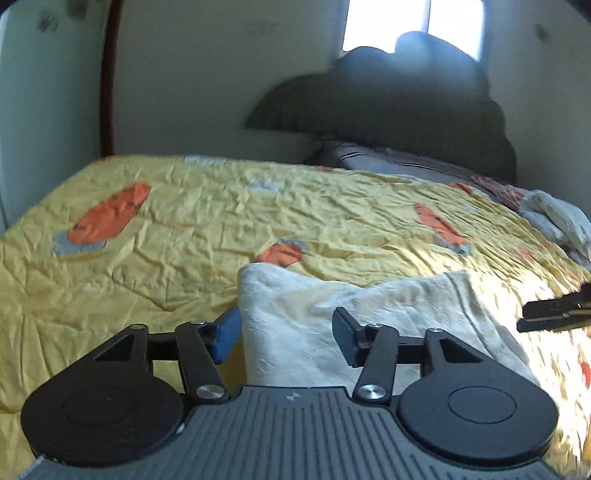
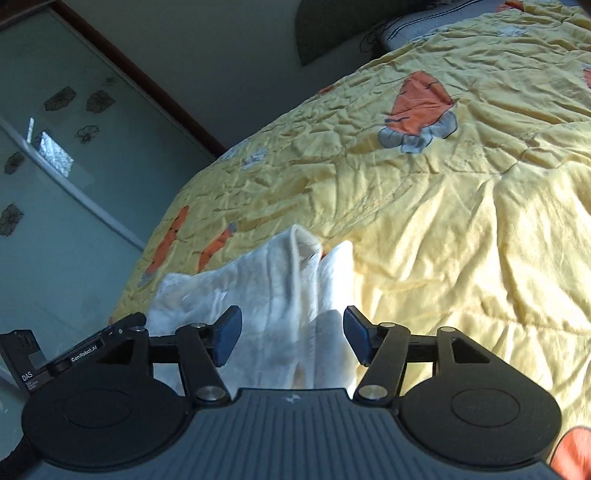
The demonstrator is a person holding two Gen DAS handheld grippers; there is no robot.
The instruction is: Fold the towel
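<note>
1. Yellow quilted bedding (image 1: 207, 236) printed with orange carrots is spread across a bed, with a pale wall behind and a dark cushion (image 1: 388, 107) propped below a bright window (image 1: 413, 26)
2. A cream towel (image 1: 332, 325) is laid on the near part of the quilt, loosely bunched, one edge raised in a fold (image 2: 299, 258)
3. The left gripper (image 1: 286, 338) is held with its blue-padded jaws apart, the towel's left edge lying between them
4. The right gripper (image 2: 291, 338) is likewise spread wide, towel seen between its pads; whether cloth is touched cannot be told
5. A second pale cloth (image 1: 557, 218) is seen at the bed's far right edge
</note>
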